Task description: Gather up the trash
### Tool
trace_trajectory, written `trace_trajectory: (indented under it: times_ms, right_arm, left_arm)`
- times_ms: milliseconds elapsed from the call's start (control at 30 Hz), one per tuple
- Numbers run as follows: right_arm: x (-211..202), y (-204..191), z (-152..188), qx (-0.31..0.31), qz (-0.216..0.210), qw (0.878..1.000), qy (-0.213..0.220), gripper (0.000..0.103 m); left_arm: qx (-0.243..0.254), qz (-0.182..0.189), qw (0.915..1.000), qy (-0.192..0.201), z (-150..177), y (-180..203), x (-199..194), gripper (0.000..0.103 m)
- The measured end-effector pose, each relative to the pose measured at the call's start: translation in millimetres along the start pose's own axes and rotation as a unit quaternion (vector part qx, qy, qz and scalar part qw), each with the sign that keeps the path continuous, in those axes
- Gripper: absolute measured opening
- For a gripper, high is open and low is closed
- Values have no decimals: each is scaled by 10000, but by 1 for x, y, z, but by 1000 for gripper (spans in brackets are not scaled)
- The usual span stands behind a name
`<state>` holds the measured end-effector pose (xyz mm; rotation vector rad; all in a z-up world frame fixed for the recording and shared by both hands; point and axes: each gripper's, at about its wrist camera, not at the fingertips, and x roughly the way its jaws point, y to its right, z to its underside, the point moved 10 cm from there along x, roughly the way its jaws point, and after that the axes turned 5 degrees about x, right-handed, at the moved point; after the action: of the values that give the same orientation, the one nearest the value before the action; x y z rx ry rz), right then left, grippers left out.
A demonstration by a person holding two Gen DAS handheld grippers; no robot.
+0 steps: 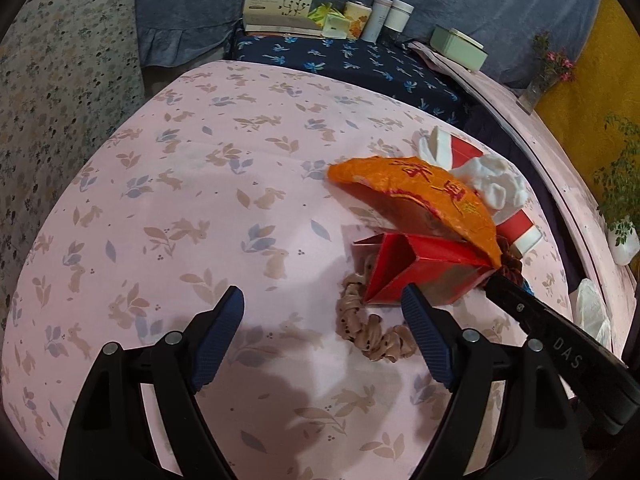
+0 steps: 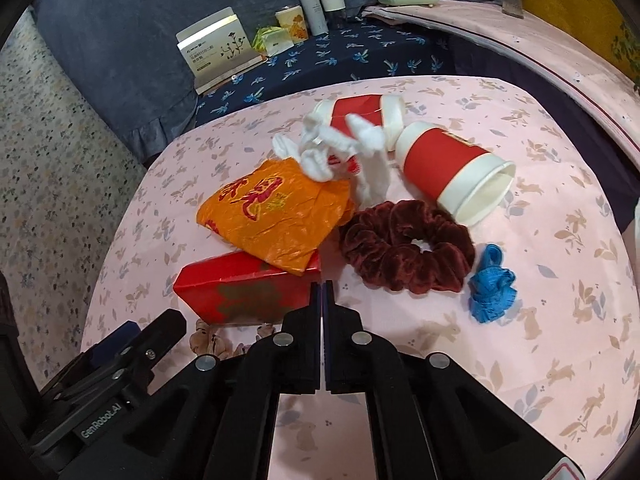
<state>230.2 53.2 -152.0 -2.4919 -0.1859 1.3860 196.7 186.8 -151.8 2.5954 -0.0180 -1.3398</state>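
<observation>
Left wrist view: the left tongs (image 1: 322,304) hang wide open over the pink desk (image 1: 180,200), holding nothing.
Trash, left view: a red box (image 1: 416,270) lies on its side just right of the tongs, with an orange wrapper (image 1: 420,190) draped over it; a beige scrunchie (image 1: 372,328) curls beneath the box's near end.
Right wrist view: the right tongs (image 2: 322,286) are pressed together at the box's corner (image 2: 248,288); I cannot tell whether they pinch its edge or only touch it.
Trash, right view: behind the wrapper (image 2: 276,212) sit two red paper cups (image 2: 456,172) on their sides and a crumpled white tissue (image 2: 340,148); a maroon scrunchie (image 2: 404,248) and blue ribbon (image 2: 492,284) lie nearby.
Risk, box: a thin corner hold could slip, likely dropping the box onto the beige scrunchie.
Risk, wrapper: it merely rests on the box, so lifting may slide it off.
Risk, sorting: the scrunchies may not be trash; sweeping them up with the pile would be a mistake.
</observation>
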Motion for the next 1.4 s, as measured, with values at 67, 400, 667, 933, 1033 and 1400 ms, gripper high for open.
trace_trajectory:
  times_ms: [67,400,667,933,1033,1400]
  right_arm:
    - [-6,4,-2,95,-26,9999,36,22]
    - [-21,20,-19,248,55,9993,276,31]
    - [-23,23,-30,315,61,9989,336,31]
    - [-18,5,-33,256,-127,9992,277,33]
    - [-13,-5,-34,305,-277,9989,234,45]
    - [19,-39,-20,-246,-143,9996,23,46]
  left_arm:
    - [89,61,9999,14,-1,6,1,86]
    - [644,574,9962,-92,-17,50,24,66]
    - [806,1056,9909,-227,-14,66,26,10]
    - [632,1006,9929,90,-24,48,-2,1]
    - [586,906,9941,51,-25,40,-1,2]
    - [248,432,9982,327,-49,5,-5,1]
